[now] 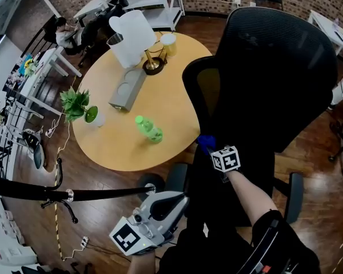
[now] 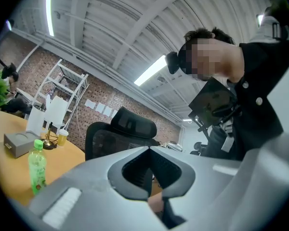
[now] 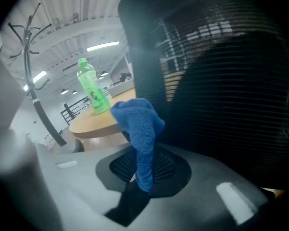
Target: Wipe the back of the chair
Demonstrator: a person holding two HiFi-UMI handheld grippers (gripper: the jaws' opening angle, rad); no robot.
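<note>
The black mesh chair back (image 1: 274, 67) fills the right of the head view and the right gripper view (image 3: 231, 81). My right gripper (image 1: 210, 148) is shut on a blue cloth (image 1: 205, 142) and holds it against the left edge of the chair back, low down. In the right gripper view the cloth (image 3: 139, 124) stands up from between the jaws of the right gripper (image 3: 144, 165) and touches the mesh. My left gripper (image 1: 174, 201) hangs low at the front, away from the chair, jaws together with nothing in them. It (image 2: 151, 177) looks toward the chair (image 2: 115, 138) from the side.
A round wooden table (image 1: 166, 101) stands just left of the chair with a green bottle (image 1: 149, 129), a potted plant (image 1: 77, 104), a grey box (image 1: 127, 88), a white lamp (image 1: 131, 39) and a cup (image 1: 168, 43). A black bar (image 1: 74, 194) crosses the lower left.
</note>
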